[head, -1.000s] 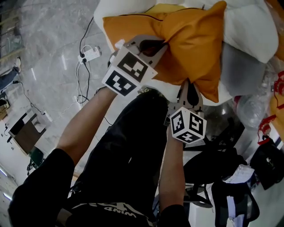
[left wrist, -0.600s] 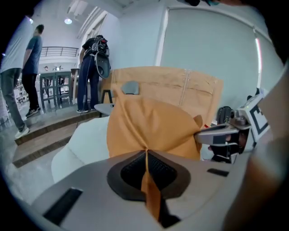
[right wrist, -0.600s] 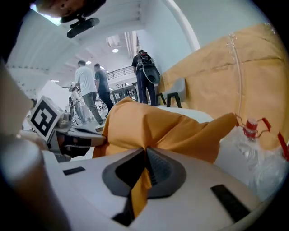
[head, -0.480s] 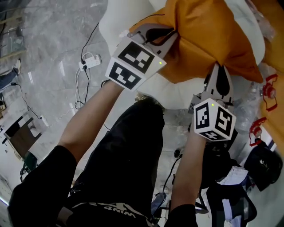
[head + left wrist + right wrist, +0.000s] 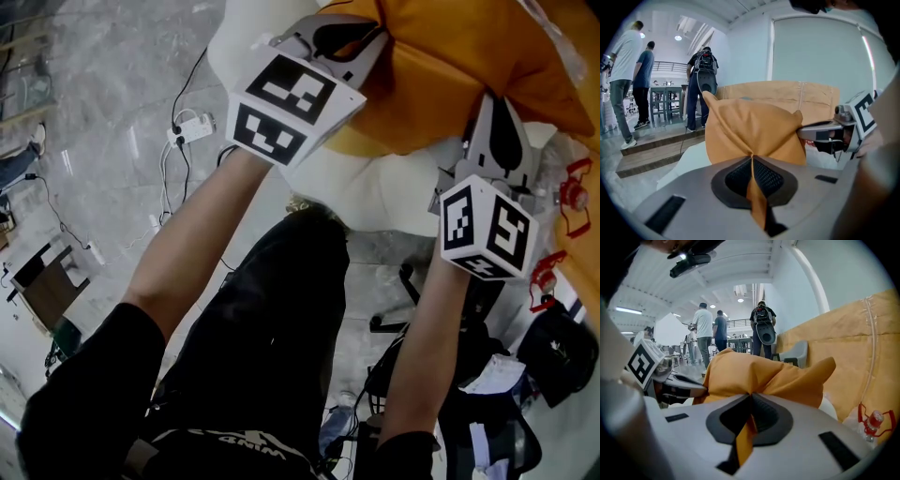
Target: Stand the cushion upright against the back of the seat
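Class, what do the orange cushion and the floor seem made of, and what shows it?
The cushion: smooth woven cloth, probably, slight sheen; it creases and bunches where the left tongs pinch it. The floor: polished stone or tile, grey-veined, glossy.

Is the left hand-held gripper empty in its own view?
No, the left hand-held gripper is shut on a fold of the orange cushion.
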Available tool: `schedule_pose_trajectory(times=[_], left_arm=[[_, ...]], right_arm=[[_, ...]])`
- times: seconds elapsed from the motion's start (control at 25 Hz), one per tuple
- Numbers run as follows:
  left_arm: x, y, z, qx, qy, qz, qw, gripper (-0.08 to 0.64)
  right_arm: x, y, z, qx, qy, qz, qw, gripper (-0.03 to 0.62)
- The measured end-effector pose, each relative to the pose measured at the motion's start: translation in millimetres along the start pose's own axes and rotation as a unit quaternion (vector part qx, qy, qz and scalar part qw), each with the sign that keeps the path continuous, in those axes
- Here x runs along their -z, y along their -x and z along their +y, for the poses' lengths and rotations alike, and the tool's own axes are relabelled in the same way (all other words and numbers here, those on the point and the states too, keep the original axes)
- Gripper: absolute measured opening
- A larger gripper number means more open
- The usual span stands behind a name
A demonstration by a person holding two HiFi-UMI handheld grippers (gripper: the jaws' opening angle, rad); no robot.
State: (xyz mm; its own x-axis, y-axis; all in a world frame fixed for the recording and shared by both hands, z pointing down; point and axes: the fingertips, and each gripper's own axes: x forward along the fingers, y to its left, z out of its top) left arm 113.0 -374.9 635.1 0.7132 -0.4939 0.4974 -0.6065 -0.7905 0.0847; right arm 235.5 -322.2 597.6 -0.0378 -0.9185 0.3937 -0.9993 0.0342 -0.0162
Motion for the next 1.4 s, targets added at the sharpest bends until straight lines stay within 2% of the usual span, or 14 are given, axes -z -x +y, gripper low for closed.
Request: schedule_pose_trajectory(times=[0.24, 0.4, 0.48, 0.64, 0.76, 0.88, 1.16, 1.28, 1.4], left_arm=[[31.1, -17.6, 8.4, -0.004, -0.006, 0.030, 0.9995, 0.012], [37.8, -27.2, 17.3, -0.007, 0.000, 0.038, 0.9993, 0.015], [39.0, -30.7, 21.6, -0.006, 0.001, 0.045, 0.9990, 0.026], [33.7, -33.6, 25.1, -0.015, -0.019, 0.037, 0.9990, 0.103], [29.7, -32.3, 23.7, -0.018, -0.027, 0.018, 0.9993, 0.156], [30.9, -30.2, 20.7, -0.014, -0.025, 0.013, 0.9995, 0.196], [23.1, -14.0, 18.2, -0.010, -0.027, 0.001, 0.9996, 0.194], [19.3, -2.4, 16.0, -0.009, -0.020, 0.000, 0.9998, 0.143], [6.6, 13.2, 5.4, -0.002, -0.020, -0.009, 0.9998, 0.045]], right_arm=[[30.7, -14.9, 5.2, -0.014, 0.019, 0.032, 0.999, 0.028], [36.0, -24.6, 3.8, -0.006, 0.028, 0.036, 0.999, 0.029], [39.1, -27.9, -0.9, 0.007, 0.028, 0.041, 0.999, 0.059], [36.0, -30.4, -12.9, 0.027, 0.014, 0.032, 0.999, 0.107], [32.4, -32.8, -13.8, 0.022, 0.000, 0.030, 0.999, 0.188], [34.1, -32.9, -11.0, 0.019, 0.005, 0.034, 0.999, 0.204], [31.6, -24.4, -7.8, 0.030, -0.005, 0.040, 0.999, 0.204], [33.5, -13.1, -0.9, 0.026, -0.008, 0.052, 0.998, 0.202], [33.3, 2.3, 9.8, 0.015, -0.009, 0.062, 0.998, 0.193]])
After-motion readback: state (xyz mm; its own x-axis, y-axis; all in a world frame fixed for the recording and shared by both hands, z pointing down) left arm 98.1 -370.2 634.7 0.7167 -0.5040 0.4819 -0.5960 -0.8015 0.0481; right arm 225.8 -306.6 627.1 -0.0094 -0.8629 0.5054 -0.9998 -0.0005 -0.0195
